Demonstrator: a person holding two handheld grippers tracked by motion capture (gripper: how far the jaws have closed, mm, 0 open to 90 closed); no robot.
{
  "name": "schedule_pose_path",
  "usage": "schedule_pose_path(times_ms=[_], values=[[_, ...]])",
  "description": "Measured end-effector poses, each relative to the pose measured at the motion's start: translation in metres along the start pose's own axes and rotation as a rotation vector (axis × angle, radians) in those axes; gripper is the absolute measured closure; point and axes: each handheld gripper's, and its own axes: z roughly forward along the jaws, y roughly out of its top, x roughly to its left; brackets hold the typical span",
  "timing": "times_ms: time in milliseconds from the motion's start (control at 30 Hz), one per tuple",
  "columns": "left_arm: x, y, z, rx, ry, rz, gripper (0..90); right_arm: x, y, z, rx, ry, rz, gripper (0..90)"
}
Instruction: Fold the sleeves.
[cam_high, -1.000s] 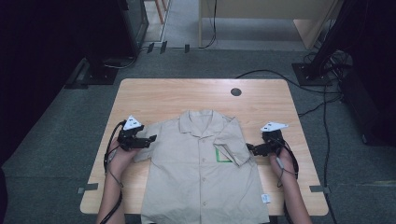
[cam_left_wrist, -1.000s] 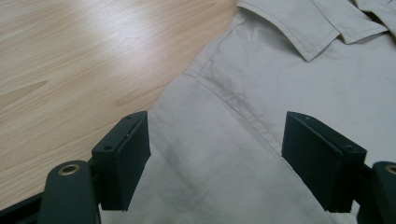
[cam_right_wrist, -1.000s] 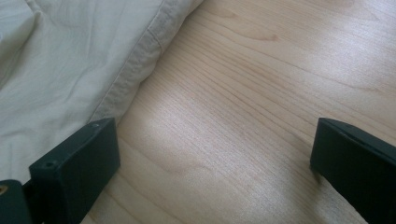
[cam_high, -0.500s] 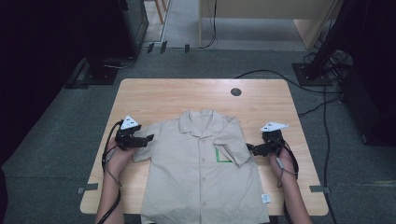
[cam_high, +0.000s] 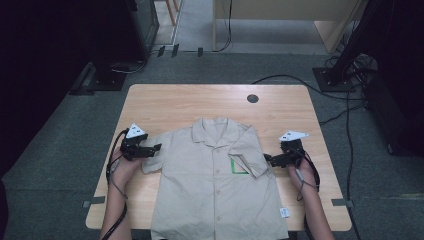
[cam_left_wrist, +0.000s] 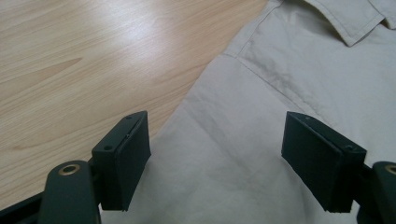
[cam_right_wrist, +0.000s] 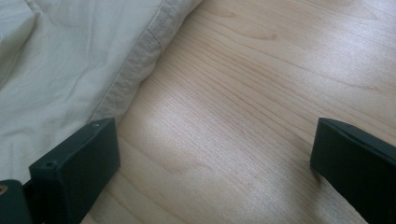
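On the table (cam_high: 165, 102) a tan shirt (cam_high: 215, 195) lies flat, front up, its hem reaching the near edge and one sleeve folded inward over the chest. It looks light, soft and limp, likely best pinched at the sleeve hems or shoulder seams. Left gripper (cam_left_wrist: 215, 158) spreads wide over the sleeve, holding nothing; right gripper (cam_right_wrist: 212, 163), equally wide and empty, sits just beside the folded sleeve's hem.

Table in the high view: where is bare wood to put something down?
The widest bare strip of the table lies beyond the shirt collar, around the dark round hole. Narrow bare strips run outside each sleeve, but the left gripper and right gripper crowd them. The shirt covers the near middle.
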Motion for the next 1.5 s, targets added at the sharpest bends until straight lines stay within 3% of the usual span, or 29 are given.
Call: schedule_pose_path(times_ms=[1000, 1300, 1467, 1500], values=[[0.021, -0.016, -0.009, -0.001, 0.022, -0.048, 24.3, 0.002, -0.001, 0.000, 0.000, -0.001, 0.001, 0.9], [0.022, -0.019, -0.011, 0.009, 0.045, -0.037, 34.6, 0.002, -0.001, 0.000, 0.000, 0.000, 0.001, 0.9], [0.021, -0.020, -0.013, 0.000, 0.041, -0.034, 43.9, 0.002, -0.001, 0.000, 0.000, 0.000, 0.001, 0.9], [0.021, -0.021, -0.013, -0.003, 0.039, -0.034, 49.4, 0.002, -0.001, 0.000, 0.000, 0.000, 0.001, 0.9]])
